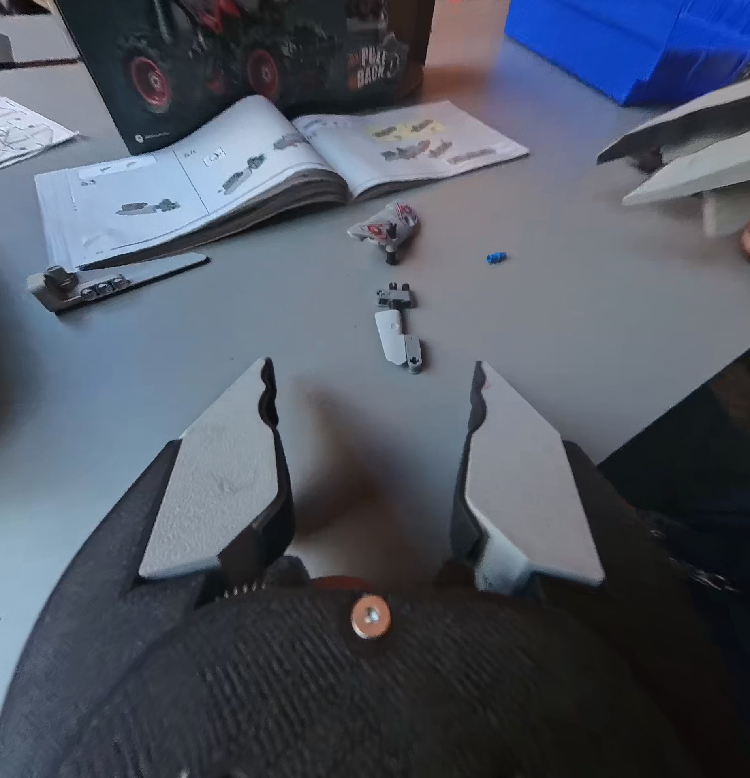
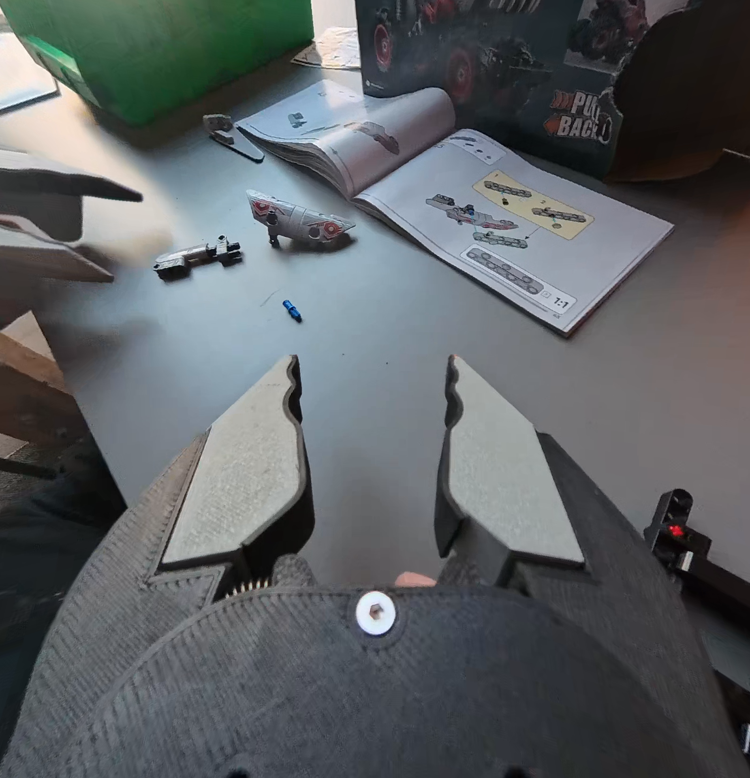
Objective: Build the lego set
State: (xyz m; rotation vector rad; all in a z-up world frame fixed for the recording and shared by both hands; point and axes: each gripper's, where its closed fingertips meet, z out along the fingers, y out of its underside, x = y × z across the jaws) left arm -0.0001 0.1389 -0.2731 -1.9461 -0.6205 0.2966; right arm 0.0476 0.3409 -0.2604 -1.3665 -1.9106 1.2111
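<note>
A small grey and black lego assembly (image 1: 398, 327) lies on the grey table just ahead of my left gripper (image 1: 373, 366), which is open and empty. It also shows in the right wrist view (image 2: 196, 256). A grey panel piece with red markings (image 1: 385, 225) (image 2: 299, 221) lies beyond it. A small blue pin (image 1: 496, 257) (image 2: 292, 310) lies loose on the table. My right gripper (image 2: 373, 362) is open and empty, with the blue pin ahead and to its left. The right gripper shows at the right edge of the left wrist view (image 1: 693, 155); the left gripper shows at the left edge of the right wrist view (image 2: 49, 223).
An open instruction booklet (image 1: 238, 168) (image 2: 470, 198) lies in front of the dark set box (image 1: 255, 63) (image 2: 491, 54). A grey lego beam assembly (image 1: 78, 286) (image 2: 225, 130) sits by the booklet. A blue bin (image 1: 642, 46), a green bin (image 2: 162, 50), a table edge (image 1: 680, 400).
</note>
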